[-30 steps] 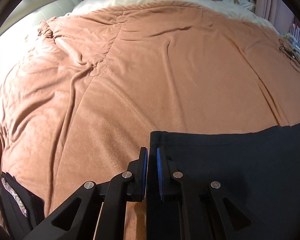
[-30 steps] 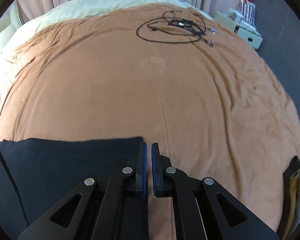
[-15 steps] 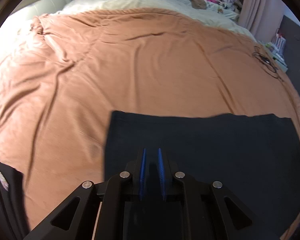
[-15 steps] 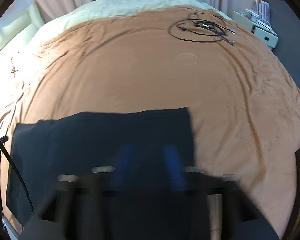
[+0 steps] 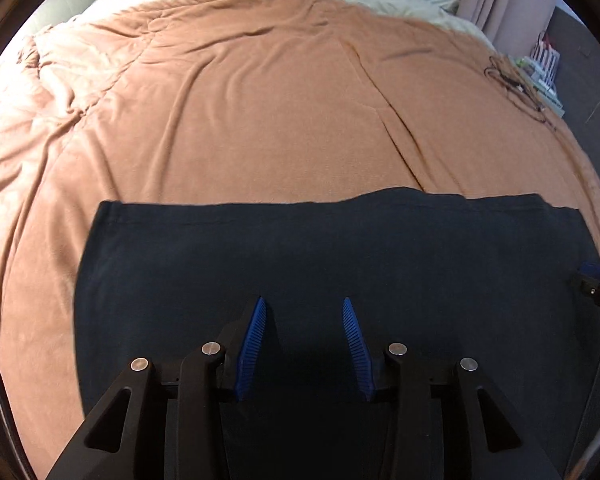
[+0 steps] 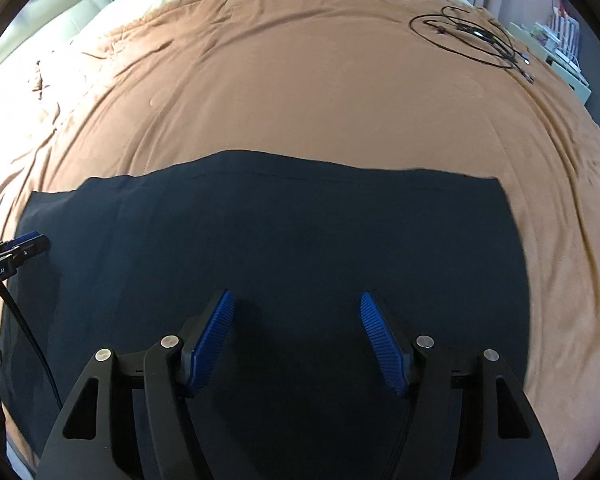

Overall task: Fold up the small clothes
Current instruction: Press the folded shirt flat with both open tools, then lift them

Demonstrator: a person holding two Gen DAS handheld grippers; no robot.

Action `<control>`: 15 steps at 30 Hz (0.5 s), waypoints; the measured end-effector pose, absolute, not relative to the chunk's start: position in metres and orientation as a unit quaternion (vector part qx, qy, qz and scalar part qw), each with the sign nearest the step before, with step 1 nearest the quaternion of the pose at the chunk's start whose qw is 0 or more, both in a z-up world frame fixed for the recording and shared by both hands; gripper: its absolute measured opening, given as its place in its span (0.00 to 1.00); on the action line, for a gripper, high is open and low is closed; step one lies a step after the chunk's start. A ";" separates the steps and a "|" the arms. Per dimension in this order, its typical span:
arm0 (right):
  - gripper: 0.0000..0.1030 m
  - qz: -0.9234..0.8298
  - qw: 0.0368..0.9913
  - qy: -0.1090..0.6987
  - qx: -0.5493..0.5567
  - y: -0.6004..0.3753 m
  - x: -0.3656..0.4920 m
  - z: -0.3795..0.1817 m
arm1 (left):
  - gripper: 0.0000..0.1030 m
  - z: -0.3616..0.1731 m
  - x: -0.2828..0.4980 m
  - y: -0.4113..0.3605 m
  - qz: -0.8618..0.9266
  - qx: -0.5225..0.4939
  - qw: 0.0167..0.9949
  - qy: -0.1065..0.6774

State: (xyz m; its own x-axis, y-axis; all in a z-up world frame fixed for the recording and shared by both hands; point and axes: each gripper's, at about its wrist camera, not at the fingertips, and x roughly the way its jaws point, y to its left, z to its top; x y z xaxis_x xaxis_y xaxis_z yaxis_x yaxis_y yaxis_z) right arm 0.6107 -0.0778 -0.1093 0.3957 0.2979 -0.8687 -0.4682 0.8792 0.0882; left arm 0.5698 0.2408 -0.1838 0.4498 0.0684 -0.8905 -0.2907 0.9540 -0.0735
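My left gripper is opening and my right gripper closing, both empty above the black garment lying flat at the bed's near edge.

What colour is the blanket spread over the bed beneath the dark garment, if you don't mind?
The blanket is a plain orange-brown, clearest in the left wrist view.

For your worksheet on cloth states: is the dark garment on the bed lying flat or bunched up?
Lying flat. The dark garment lies smooth on the orange blanket, its far edge nearly straight, corners squared. How many layers it has cannot be told.
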 end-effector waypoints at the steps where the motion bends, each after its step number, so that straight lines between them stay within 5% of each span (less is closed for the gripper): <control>1: 0.59 0.227 0.832 0.499 -0.089 -0.074 0.613 -0.112 | 0.42 -0.186 0.575 0.239 0.110 -0.106 0.845 0.513; 15: 0.59 0.168 0.842 0.506 -0.081 -0.023 0.662 -0.127 | 0.53 -0.193 0.619 0.242 0.161 -0.114 0.842 0.502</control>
